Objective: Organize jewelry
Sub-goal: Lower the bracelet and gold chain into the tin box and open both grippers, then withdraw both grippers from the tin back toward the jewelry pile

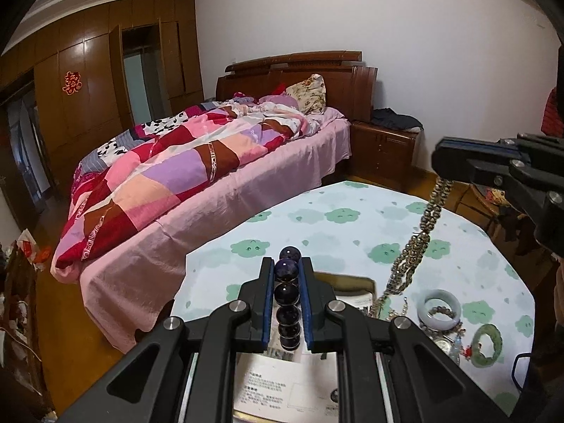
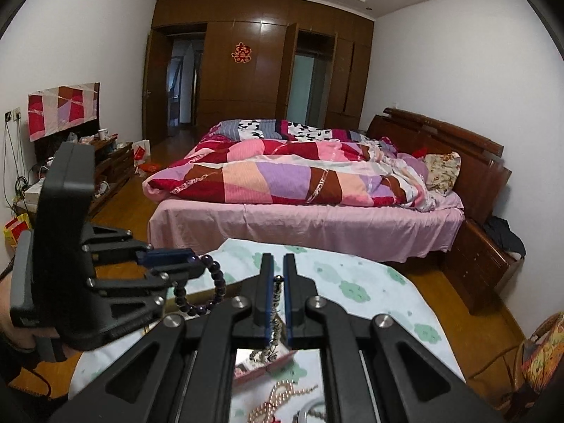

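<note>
My left gripper (image 1: 289,264) is shut on a dark purple bead bracelet (image 1: 288,292), held above the table; the bracelet also hangs from it in the right wrist view (image 2: 215,289). My right gripper (image 2: 278,264) is shut on a long grey-brown bead necklace (image 2: 276,303), which hangs down from the gripper (image 1: 440,172) to the table in the left wrist view (image 1: 419,236). A pale jade bangle (image 1: 440,308) and a green bangle (image 1: 488,345) lie on the table at the right. A gold-rimmed box (image 1: 366,282) with papers sits below my left gripper.
The table has a white cloth with green cloud prints (image 1: 335,218). A pink bead strand (image 2: 278,398) and a small pink box (image 2: 261,370) lie under my right gripper. A bed (image 2: 306,218) stands just beyond the table, with a wooden nightstand (image 1: 384,151) beside it.
</note>
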The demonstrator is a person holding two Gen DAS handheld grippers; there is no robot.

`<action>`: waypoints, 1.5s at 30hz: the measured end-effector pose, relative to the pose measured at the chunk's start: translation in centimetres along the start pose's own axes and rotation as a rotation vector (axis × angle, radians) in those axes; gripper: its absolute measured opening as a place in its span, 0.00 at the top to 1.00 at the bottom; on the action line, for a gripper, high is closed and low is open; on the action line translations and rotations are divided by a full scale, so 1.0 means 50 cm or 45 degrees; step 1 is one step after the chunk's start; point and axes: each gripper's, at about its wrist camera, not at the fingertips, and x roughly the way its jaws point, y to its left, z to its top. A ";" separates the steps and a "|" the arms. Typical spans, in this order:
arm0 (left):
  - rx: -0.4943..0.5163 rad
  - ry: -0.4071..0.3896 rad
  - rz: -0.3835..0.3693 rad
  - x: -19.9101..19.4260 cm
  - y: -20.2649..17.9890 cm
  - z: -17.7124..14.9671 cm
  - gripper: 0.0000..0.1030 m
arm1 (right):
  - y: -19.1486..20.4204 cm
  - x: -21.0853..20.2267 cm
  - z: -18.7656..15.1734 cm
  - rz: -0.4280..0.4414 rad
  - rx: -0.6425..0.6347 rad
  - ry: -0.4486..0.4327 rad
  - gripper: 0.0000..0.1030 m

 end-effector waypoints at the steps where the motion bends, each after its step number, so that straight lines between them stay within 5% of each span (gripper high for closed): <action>1: 0.004 0.004 0.008 0.007 0.002 0.002 0.87 | 0.002 0.007 0.002 -0.001 -0.003 0.006 0.93; 22: -0.028 0.183 0.029 0.171 0.012 -0.041 0.87 | -0.019 0.187 -0.101 -0.017 0.080 0.277 0.93; 34: 0.005 0.185 0.057 0.172 0.014 -0.045 0.86 | -0.021 0.215 -0.115 -0.011 0.107 0.314 0.93; 37: 0.017 0.192 0.084 0.172 0.014 -0.046 0.85 | -0.021 0.218 -0.114 -0.014 0.107 0.313 0.84; 39: 0.025 0.195 0.095 0.172 0.014 -0.046 0.73 | -0.017 0.217 -0.113 -0.014 0.103 0.309 0.58; 42: 0.025 0.171 0.124 0.165 0.013 -0.045 0.48 | -0.016 0.215 -0.114 -0.009 0.103 0.308 0.57; 45: 0.023 0.149 0.141 0.157 0.014 -0.042 0.44 | -0.017 0.213 -0.119 -0.010 0.109 0.311 0.57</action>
